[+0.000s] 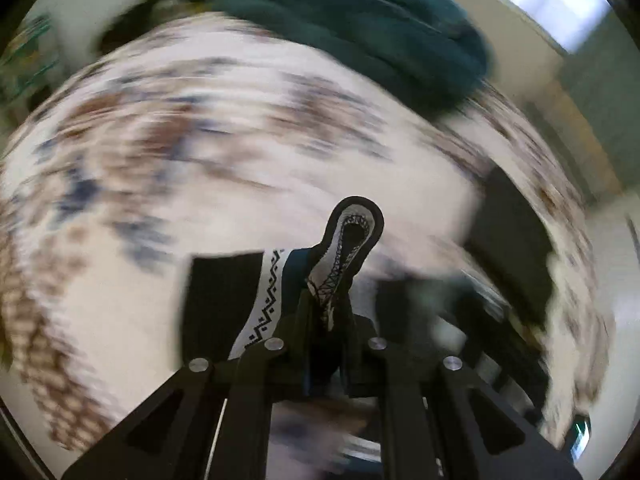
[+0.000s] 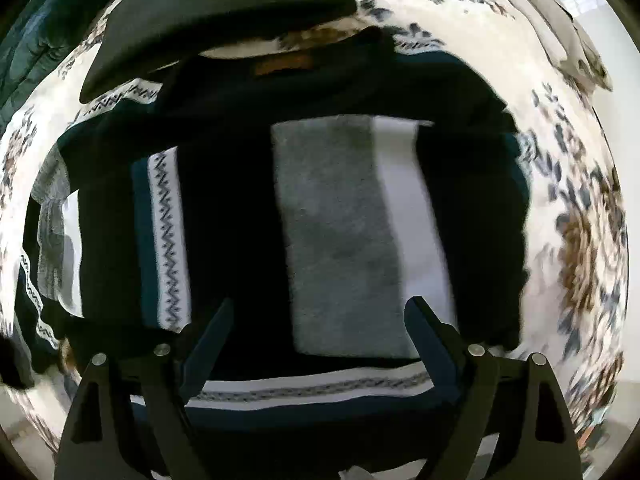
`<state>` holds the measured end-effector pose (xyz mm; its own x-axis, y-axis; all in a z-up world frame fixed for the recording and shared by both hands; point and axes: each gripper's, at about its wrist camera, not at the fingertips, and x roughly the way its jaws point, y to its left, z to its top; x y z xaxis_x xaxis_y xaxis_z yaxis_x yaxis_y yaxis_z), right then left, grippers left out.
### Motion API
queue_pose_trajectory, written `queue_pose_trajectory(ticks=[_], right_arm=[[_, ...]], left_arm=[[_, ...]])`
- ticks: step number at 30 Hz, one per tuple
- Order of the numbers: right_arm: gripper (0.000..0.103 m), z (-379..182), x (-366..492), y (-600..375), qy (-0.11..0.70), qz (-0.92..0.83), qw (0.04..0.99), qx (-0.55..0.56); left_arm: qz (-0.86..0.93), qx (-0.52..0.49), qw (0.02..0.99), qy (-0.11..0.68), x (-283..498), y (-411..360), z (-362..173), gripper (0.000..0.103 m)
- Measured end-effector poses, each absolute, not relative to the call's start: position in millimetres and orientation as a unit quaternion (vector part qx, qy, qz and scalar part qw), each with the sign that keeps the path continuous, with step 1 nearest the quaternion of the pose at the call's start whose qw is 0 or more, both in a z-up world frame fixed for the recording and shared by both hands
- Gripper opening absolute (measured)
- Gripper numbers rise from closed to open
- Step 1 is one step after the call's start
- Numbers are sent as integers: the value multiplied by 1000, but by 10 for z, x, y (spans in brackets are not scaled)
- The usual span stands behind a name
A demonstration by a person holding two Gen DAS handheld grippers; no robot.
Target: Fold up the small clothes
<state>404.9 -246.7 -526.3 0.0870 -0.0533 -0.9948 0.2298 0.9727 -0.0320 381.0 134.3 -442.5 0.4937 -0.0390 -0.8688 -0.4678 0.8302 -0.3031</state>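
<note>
Bedding with a white ground and a brown and blue flower print fills both views and carries everything else; in the left wrist view it is smeared by motion blur. On it, in the right wrist view, lies a dark navy sweater spread flat, with a grey block and a white block down its middle and white bands bearing a zigzag pattern along its hem and on a folded-in sleeve at the left. A black garment lies beyond the sweater, touching its far edge, and a dark green quilted blanket sits at the far left edge of the bed. A flat grey cloth lies well apart at the upper right.

The right gripper hangs over the near part of the sweater with its fingers spread wide and nothing between them.

The left gripper is pinched closed on a bunched fold of the sweater, its navy cloth and white zigzag band standing up between the fingers. The green blanket shows at the top of that view. A small brown label sits at the sweater's collar.
</note>
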Motion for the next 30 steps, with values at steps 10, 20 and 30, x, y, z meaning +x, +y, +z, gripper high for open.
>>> queue_pose_trajectory(ticks=[10, 20, 30], right_arm=[[89, -5132, 4073, -3475, 670, -76, 728, 122], [89, -5137, 4077, -3638, 636, 14, 713, 295], [17, -5499, 4341, -2906, 636, 68, 724, 260]], left_arm=[[-78, -205, 818, 531, 4103, -982, -4330, 29], [101, -113, 841, 520, 3576, 69, -4347, 101], [232, -111, 801, 541, 3239, 871, -4597, 101]])
